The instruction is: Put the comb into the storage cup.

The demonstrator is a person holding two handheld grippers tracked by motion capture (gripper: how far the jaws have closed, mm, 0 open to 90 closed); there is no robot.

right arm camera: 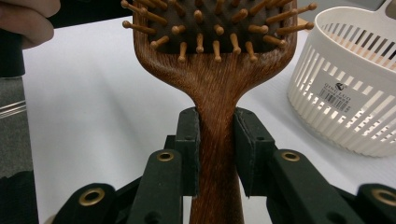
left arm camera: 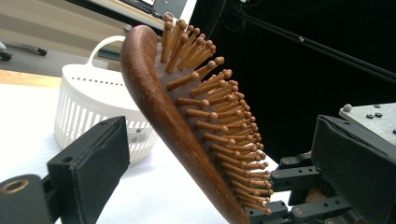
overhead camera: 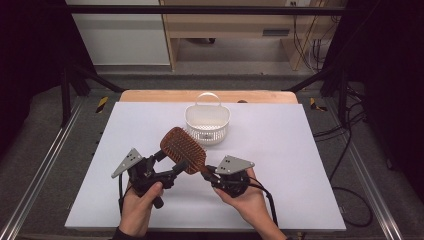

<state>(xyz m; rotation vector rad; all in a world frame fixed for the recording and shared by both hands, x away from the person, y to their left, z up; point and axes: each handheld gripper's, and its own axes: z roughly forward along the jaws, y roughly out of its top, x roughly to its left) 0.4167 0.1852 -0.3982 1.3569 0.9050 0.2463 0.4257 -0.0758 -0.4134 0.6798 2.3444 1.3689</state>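
Wooden hairbrush aloft; white basket just behind, table edges distant.

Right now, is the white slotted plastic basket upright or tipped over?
Upright: the white slotted plastic basket stands on its base on the white table, its rim and handle on top.

In your right gripper view, the hairbrush is running off the top edge, so its head is cut short, and its handle is disappearing below between the black pads. The white basket is being cropped by the right edge. In your left gripper view, the brush is hiding part of that basket, and the label's print is staying too small to read.
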